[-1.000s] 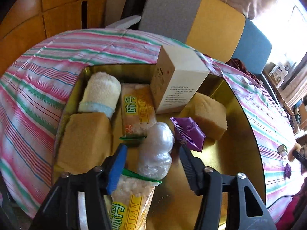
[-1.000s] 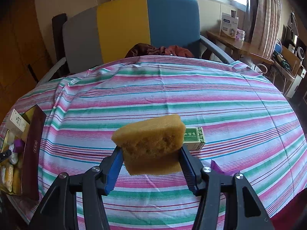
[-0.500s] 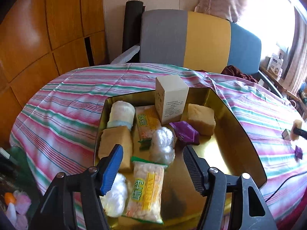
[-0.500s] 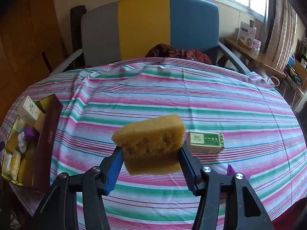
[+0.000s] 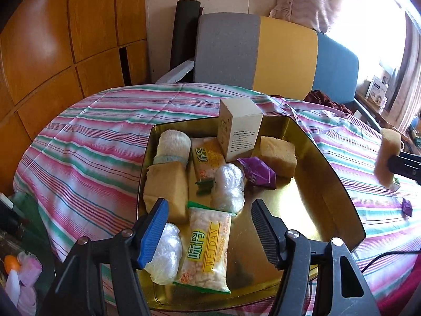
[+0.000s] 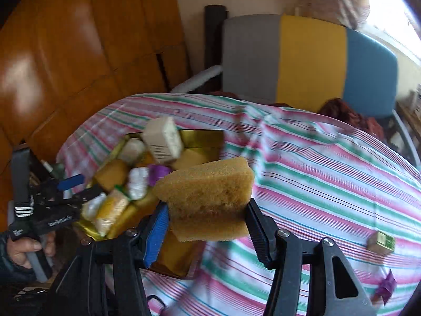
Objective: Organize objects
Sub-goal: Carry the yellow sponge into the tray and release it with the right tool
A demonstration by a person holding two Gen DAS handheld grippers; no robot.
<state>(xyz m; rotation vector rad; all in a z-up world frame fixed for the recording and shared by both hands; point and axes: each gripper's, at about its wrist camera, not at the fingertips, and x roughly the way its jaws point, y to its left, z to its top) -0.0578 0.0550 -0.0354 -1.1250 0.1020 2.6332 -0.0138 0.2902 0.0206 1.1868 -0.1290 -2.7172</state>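
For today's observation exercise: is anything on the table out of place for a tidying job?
Yes. A small green box and a purple packet lie loose on the striped tablecloth, apart from the gold tray holding the other items. The sponge is clamped in the right gripper.

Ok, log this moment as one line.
left gripper: open, above gold tray | right gripper: holding sponge | green box: on tablecloth
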